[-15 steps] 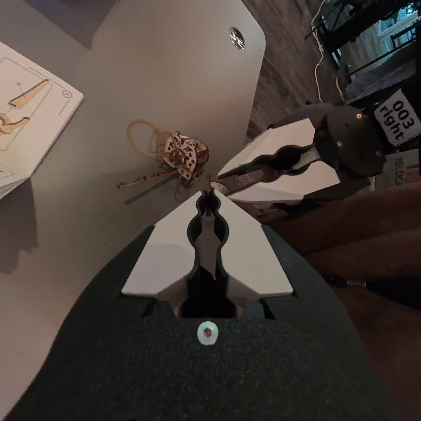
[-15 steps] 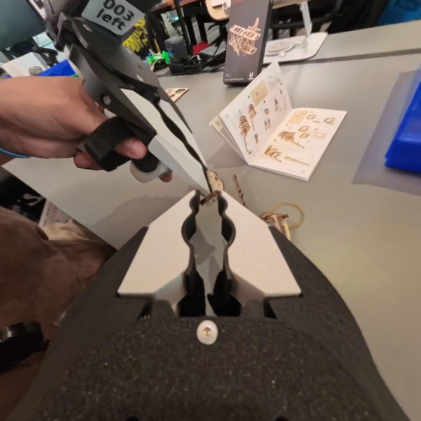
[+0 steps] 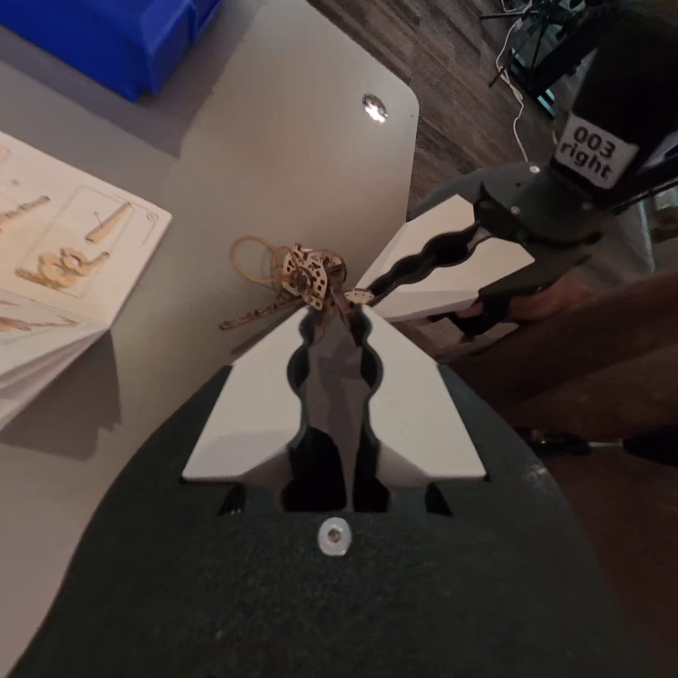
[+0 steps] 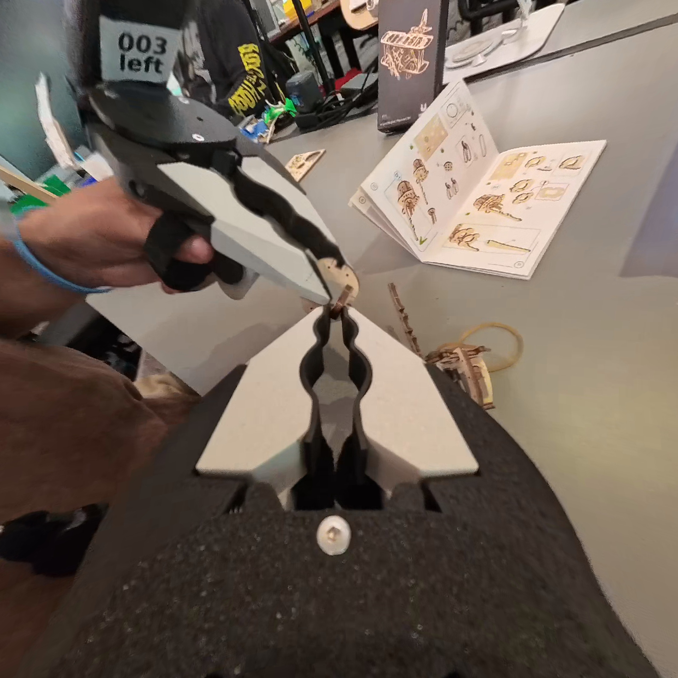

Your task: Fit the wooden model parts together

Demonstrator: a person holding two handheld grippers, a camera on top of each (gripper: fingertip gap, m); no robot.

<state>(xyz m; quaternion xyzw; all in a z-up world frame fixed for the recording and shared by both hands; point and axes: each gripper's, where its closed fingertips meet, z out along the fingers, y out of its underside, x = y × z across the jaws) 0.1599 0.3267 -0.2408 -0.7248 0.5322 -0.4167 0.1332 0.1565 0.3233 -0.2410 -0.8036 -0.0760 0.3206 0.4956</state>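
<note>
Two grippers meet above the table's [image 3: 293, 146] front edge. Right gripper [image 4: 334, 312] is clamped on one dark peg [image 4: 337, 304], its end against one round disc [image 4: 335, 273] at the left gripper [image 3: 335, 315]. Left jaws stand parted; grip on the disc unclear.

Risks: peg is pinched at the very tips, so a skewed push could twist it free or drop the disc off the edge.

Also counted: one part-built model [image 3: 312, 275], one toothed strip [image 3: 257, 315], one open booklet [image 4: 477, 205].

booklet [image 4: 477, 205] lies open on the table [image 4: 587, 367], behind the wooden model [image 4: 466, 370].
</note>
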